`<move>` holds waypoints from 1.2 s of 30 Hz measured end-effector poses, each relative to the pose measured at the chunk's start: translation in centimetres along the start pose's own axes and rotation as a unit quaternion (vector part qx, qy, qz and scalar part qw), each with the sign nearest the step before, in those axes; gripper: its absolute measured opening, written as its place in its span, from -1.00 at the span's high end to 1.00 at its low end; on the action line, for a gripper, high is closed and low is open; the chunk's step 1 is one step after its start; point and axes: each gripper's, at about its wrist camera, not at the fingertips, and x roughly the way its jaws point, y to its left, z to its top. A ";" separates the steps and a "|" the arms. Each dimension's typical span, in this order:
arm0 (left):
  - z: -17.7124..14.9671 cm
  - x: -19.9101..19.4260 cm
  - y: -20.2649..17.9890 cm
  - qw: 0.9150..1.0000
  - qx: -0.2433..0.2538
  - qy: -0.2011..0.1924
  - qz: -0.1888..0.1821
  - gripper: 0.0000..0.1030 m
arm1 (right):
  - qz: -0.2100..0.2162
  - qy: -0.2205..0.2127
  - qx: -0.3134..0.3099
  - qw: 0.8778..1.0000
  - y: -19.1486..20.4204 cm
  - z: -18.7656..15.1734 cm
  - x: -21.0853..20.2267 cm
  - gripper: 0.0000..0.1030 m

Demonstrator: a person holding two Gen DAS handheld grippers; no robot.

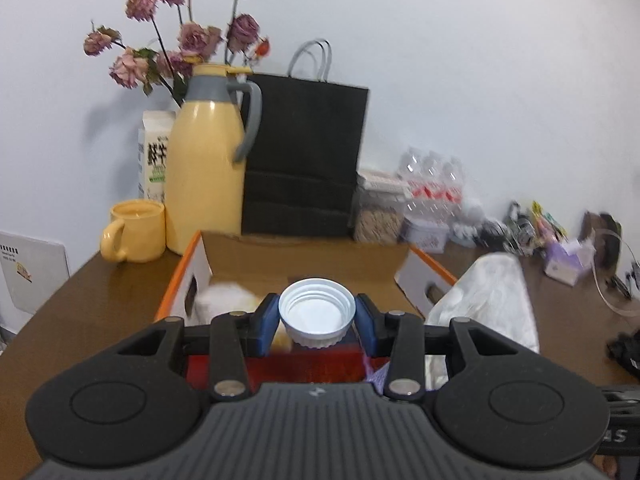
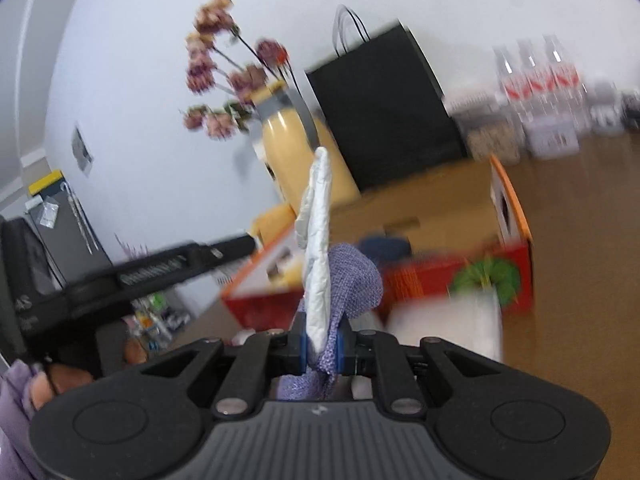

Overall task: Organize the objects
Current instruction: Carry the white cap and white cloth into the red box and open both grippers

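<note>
In the left wrist view my left gripper [image 1: 317,322] is shut on a white threaded cap [image 1: 316,306], open side up, pinched between the blue pads [image 1: 266,320]. It hangs over an open cardboard box [image 1: 304,256] with orange edges and a red front. In the right wrist view my right gripper [image 2: 322,346] is shut on a flat white crinkled packet [image 2: 318,216] that sticks upward, together with a purple knitted cloth [image 2: 354,276]. The box [image 2: 424,208] lies just ahead of it. The left gripper's black body [image 2: 160,268] reaches in from the left.
A brown table [image 1: 120,280] carries a yellow mug [image 1: 136,230], a yellow thermos jug [image 1: 206,160], a milk carton [image 1: 154,152], dried roses [image 1: 180,36] and a black paper bag [image 1: 304,160] along the wall. Water bottles [image 1: 434,180], jars and small clutter [image 1: 560,240] sit at the back right.
</note>
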 end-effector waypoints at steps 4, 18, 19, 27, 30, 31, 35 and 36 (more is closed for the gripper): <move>-2.4 -1.0 -0.3 0.999 0.021 0.030 -0.006 0.21 | -0.028 0.042 0.014 0.999 -1.0 -2.7 -0.3 0.77; -3.8 -1.6 0.2 0.999 0.018 0.050 -0.005 0.21 | -0.112 0.007 -0.030 0.993 -0.4 -2.8 -1.1 0.06; -3.8 -1.6 0.3 0.999 0.017 0.050 -0.005 0.21 | -0.116 0.003 -0.032 0.993 -0.4 -2.8 -1.3 0.06; -3.8 -1.8 0.2 0.999 0.016 0.049 -0.008 0.21 | -0.105 0.014 -0.040 0.994 -0.2 -2.8 -0.9 0.70; -3.8 -2.0 0.3 0.999 0.015 0.048 -0.007 0.21 | -0.109 0.019 -0.039 0.993 -0.2 -3.1 -0.5 0.49; -3.8 -2.0 0.3 0.999 0.015 0.048 -0.006 0.21 | -0.107 0.021 -0.040 0.993 -0.1 -3.2 -0.4 0.39; -3.9 -1.9 0.3 0.999 0.013 0.049 -0.008 0.21 | -0.105 0.038 -0.052 0.992 0.3 -3.4 0.6 0.28; -3.9 -2.0 0.3 0.999 0.014 0.049 -0.008 0.21 | -0.103 0.042 -0.054 0.992 0.4 -3.5 0.8 0.47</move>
